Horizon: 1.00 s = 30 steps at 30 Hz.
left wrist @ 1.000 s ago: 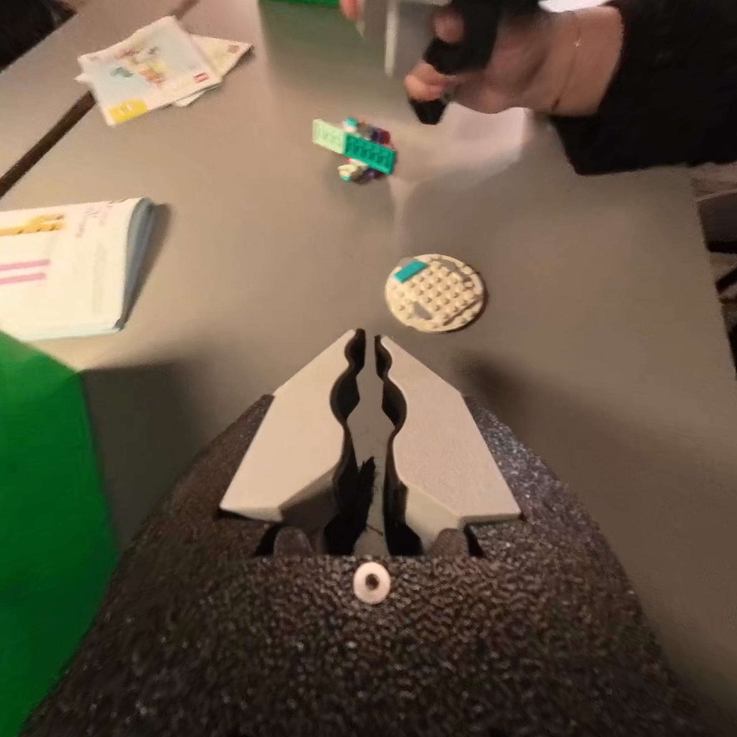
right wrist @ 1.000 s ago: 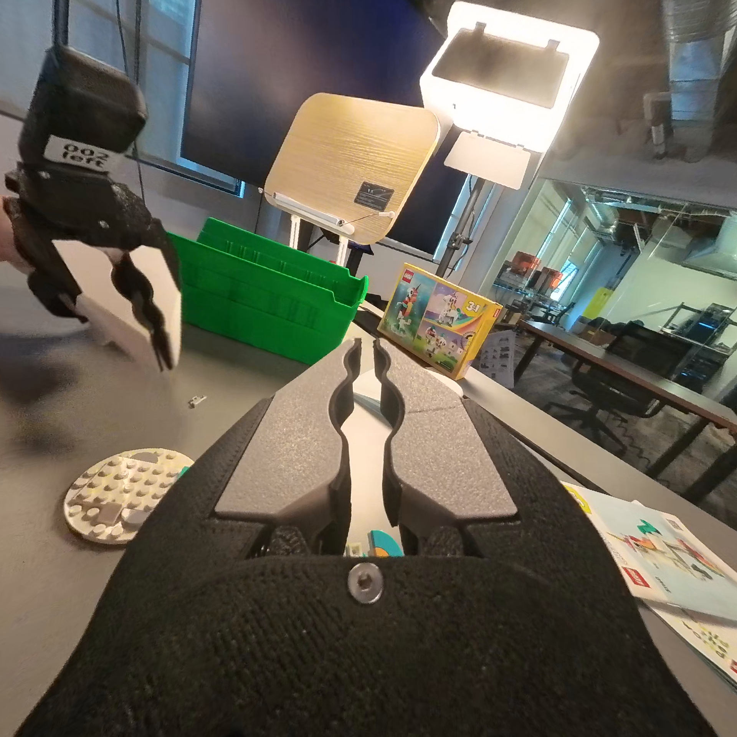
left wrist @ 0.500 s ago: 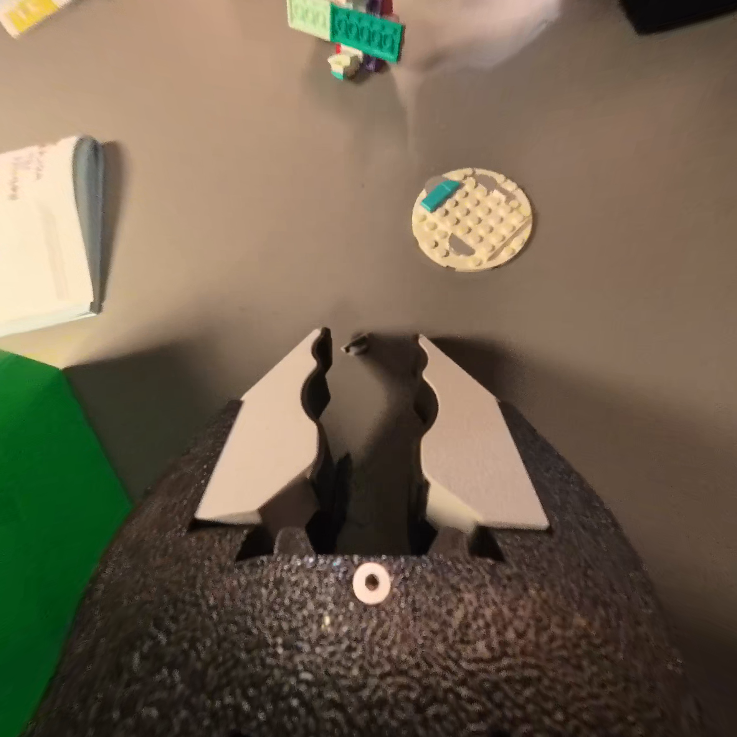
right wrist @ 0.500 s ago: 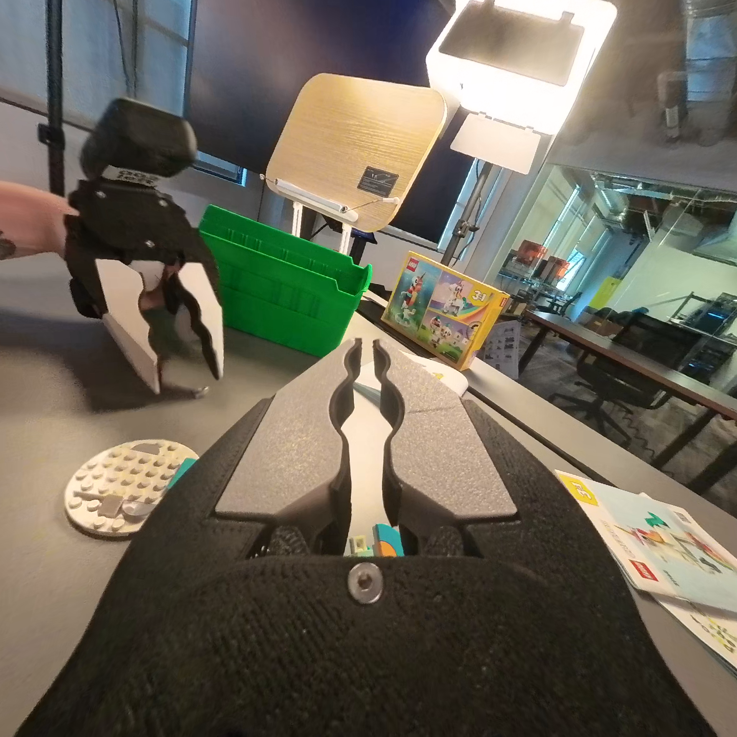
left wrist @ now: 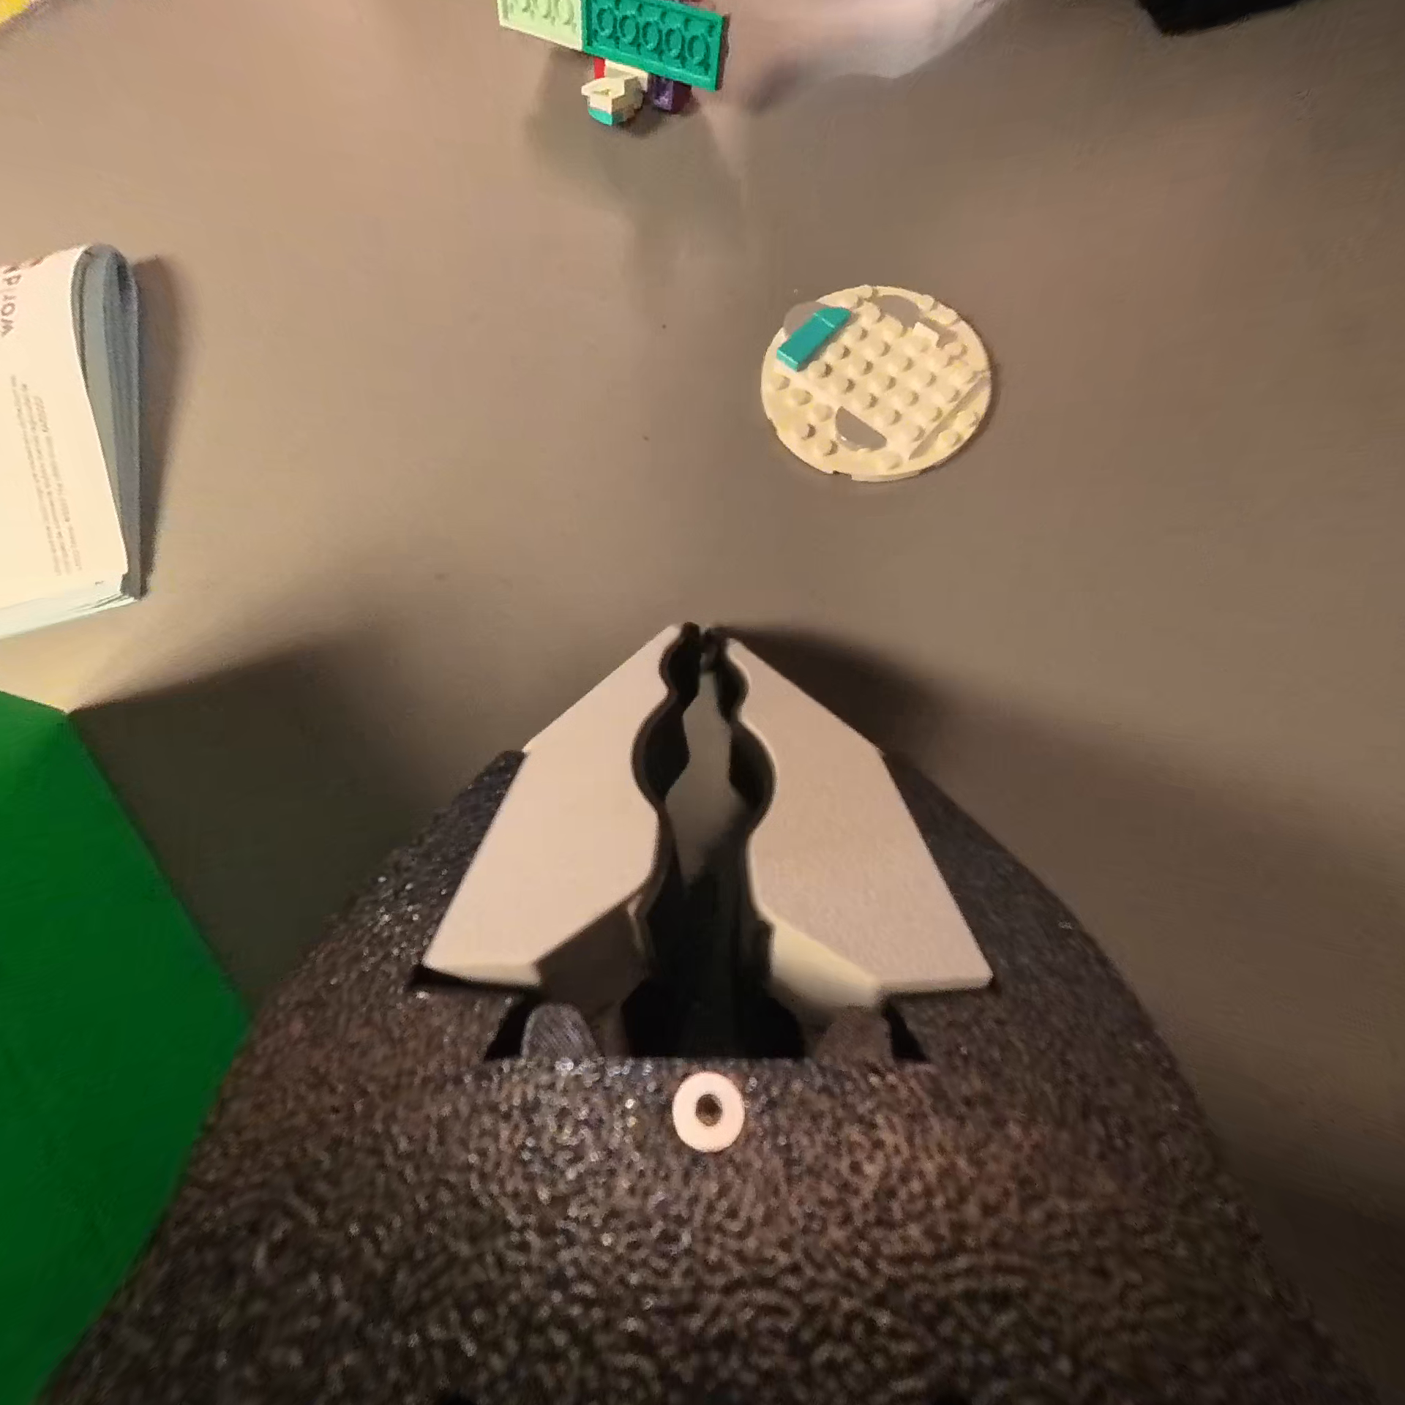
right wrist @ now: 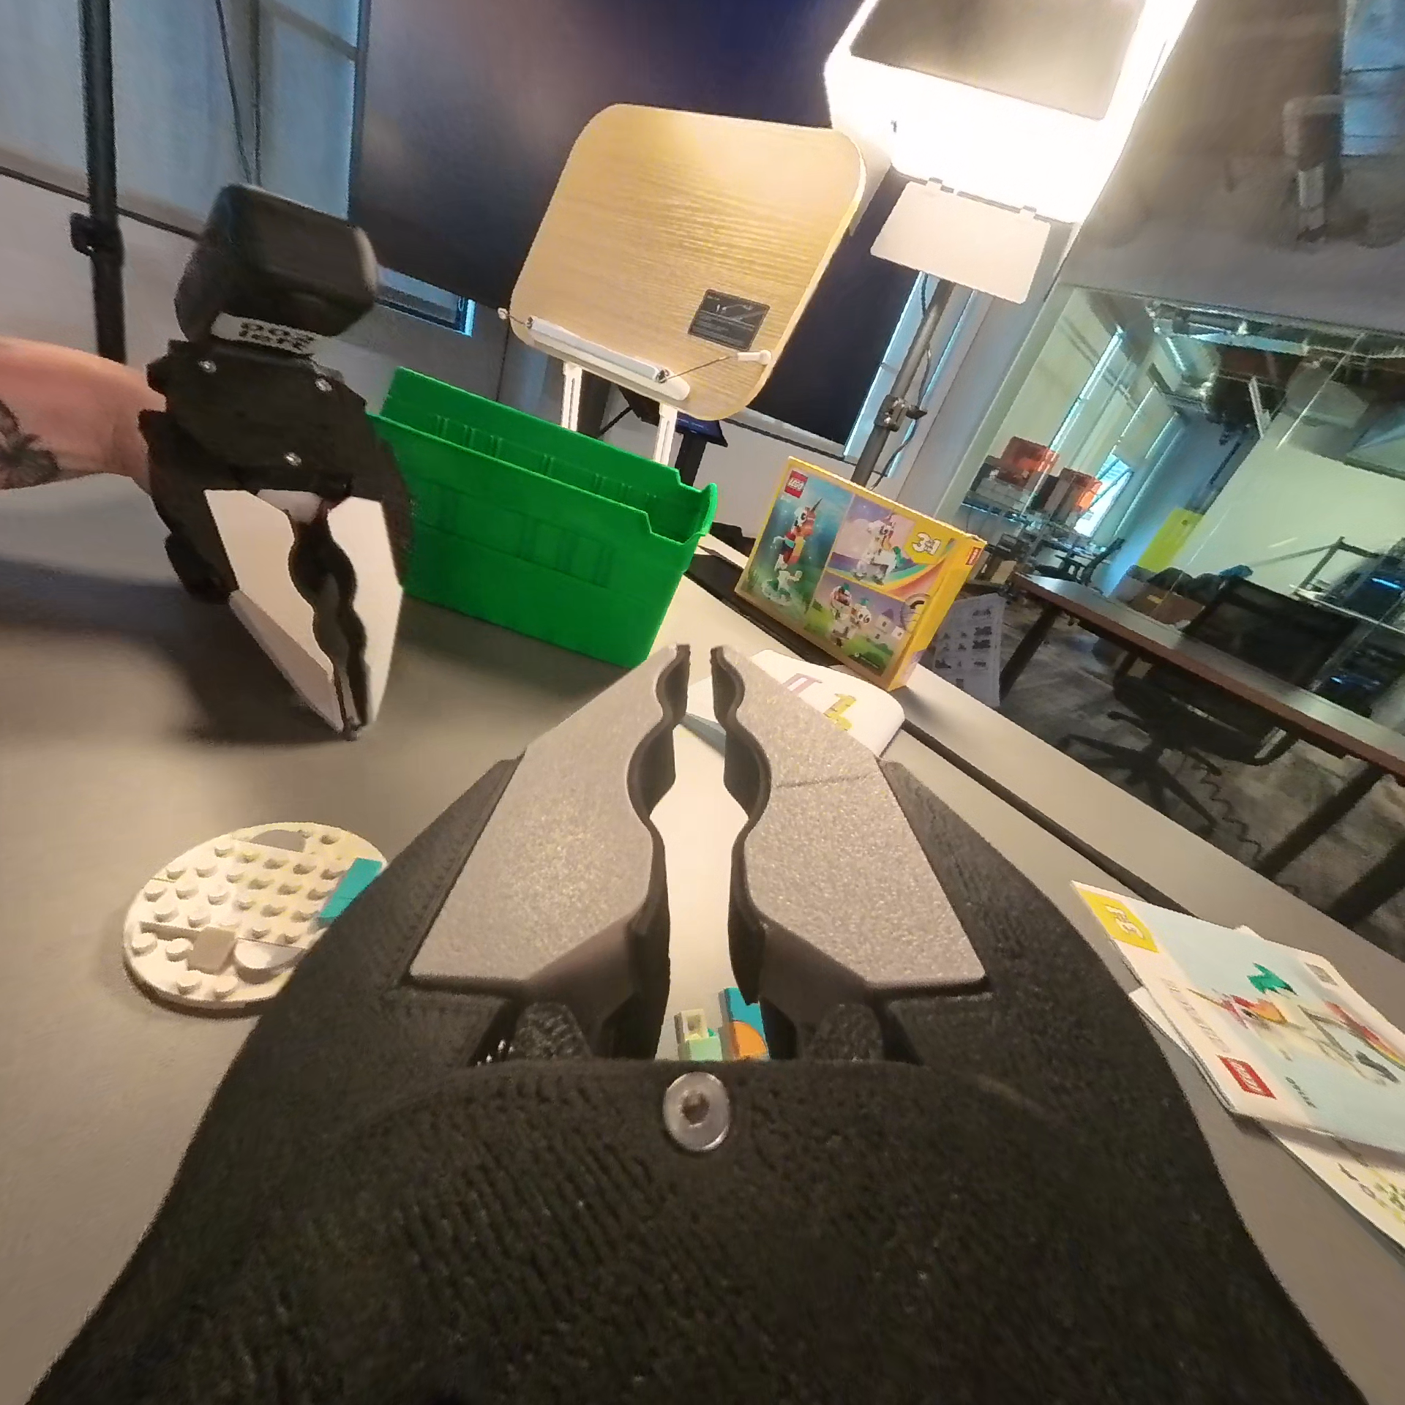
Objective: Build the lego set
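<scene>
My left gripper (left wrist: 699,629) points down at the grey table (left wrist: 380,304) with its tips on the surface. It is shut on a small grey piece (right wrist: 350,731), which shows at its very tips in the right wrist view; there my left gripper (right wrist: 351,726) stands in front of the green bin (right wrist: 532,547). A round cream studded plate (left wrist: 874,384) with a teal tile (left wrist: 812,340) lies just beyond and to the right. My right gripper (right wrist: 699,652) is shut with nothing between its fingers, held above the table near the plate (right wrist: 243,920).
A cluster of green and coloured bricks (left wrist: 646,45) lies at the far edge. A folded booklet (left wrist: 53,456) lies left, the green bin (left wrist: 76,950) at the near left. A yellow toy box (right wrist: 859,578), a wooden book stand (right wrist: 684,258) and leaflets (right wrist: 1254,1026) are around. Spacing between my two grippers at the tips: around 20 centimeters.
My left gripper came down to the table, opened around the small grey piece, then closed on it. My right gripper stayed shut and barely moved.
</scene>
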Each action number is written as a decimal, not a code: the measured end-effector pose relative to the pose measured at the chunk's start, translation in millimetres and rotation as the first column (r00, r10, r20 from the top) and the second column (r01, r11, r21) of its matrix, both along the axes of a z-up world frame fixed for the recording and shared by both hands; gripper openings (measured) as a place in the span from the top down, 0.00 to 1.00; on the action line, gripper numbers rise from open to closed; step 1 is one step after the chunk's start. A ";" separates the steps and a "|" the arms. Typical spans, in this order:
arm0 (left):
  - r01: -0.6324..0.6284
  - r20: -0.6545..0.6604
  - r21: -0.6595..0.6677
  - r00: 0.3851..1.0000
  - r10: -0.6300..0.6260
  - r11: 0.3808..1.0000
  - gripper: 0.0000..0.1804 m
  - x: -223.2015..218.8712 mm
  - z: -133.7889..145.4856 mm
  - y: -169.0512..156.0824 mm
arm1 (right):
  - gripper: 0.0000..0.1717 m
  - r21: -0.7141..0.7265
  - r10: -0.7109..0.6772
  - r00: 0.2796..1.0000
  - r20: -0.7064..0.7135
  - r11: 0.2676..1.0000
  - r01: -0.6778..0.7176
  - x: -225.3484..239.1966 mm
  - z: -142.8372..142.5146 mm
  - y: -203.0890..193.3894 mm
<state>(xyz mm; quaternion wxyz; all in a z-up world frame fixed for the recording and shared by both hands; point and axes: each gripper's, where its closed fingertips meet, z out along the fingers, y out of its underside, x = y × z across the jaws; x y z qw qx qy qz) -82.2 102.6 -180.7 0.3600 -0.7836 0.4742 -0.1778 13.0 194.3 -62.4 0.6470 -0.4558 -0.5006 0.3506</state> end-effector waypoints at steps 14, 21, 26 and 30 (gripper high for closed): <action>-0.311 0.181 0.338 0.948 0.263 0.888 1.00 -54.8 135.2 -2.7 | 0.98 0.014 -0.013 1.000 -0.019 1.000 0.013 2.1 4.6 0.6; -0.568 0.115 0.094 0.822 0.558 0.818 0.96 -34.4 51.5 45.7 | 0.98 0.003 -0.006 1.000 -0.010 1.000 0.006 -1.6 -0.3 -1.6; -0.708 0.080 -0.125 0.692 0.718 0.696 0.87 -33.6 13.6 70.2 | 0.98 0.006 0.014 1.000 0.007 1.000 -0.014 -5.9 -4.1 -7.1; -0.711 0.097 -0.176 0.676 0.731 0.681 0.83 -28.5 8.1 79.7 | 0.99 0.011 0.022 1.000 0.002 1.000 -0.022 -5.8 -1.7 -10.0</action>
